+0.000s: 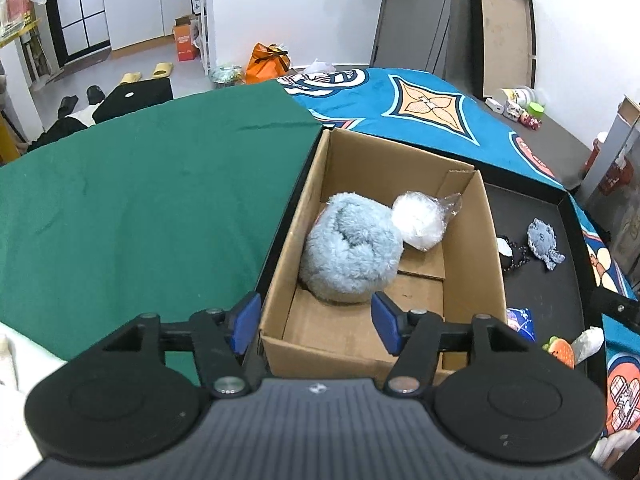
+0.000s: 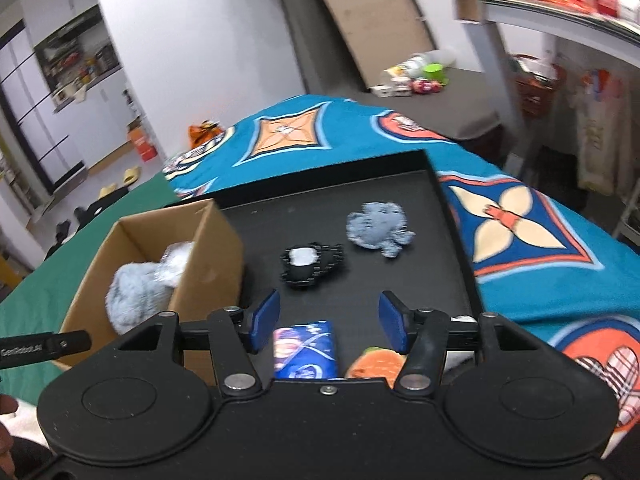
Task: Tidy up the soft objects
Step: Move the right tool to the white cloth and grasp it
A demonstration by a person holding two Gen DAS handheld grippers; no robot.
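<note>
A lived-in home room, used as a work spot

In the upper left of the left wrist view, yellow slippers (image 1: 147, 73) and black shoes (image 1: 80, 100) lie on a pale floor by white cabinets (image 1: 136, 4). An orange bag (image 1: 267, 62) sits against the white wall. A patterned blue blanket (image 1: 420, 108) and a green cloth (image 1: 140, 200) cover the surface, and small toys (image 2: 416, 80) crowd a far tabletop.

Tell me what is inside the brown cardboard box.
Inside the brown cardboard box lie a fluffy light-blue plush ball and, touching it behind, a white soft ball in clear plastic wrap. The box floor beneath both is covered, so anything under them cannot be seen.
</note>
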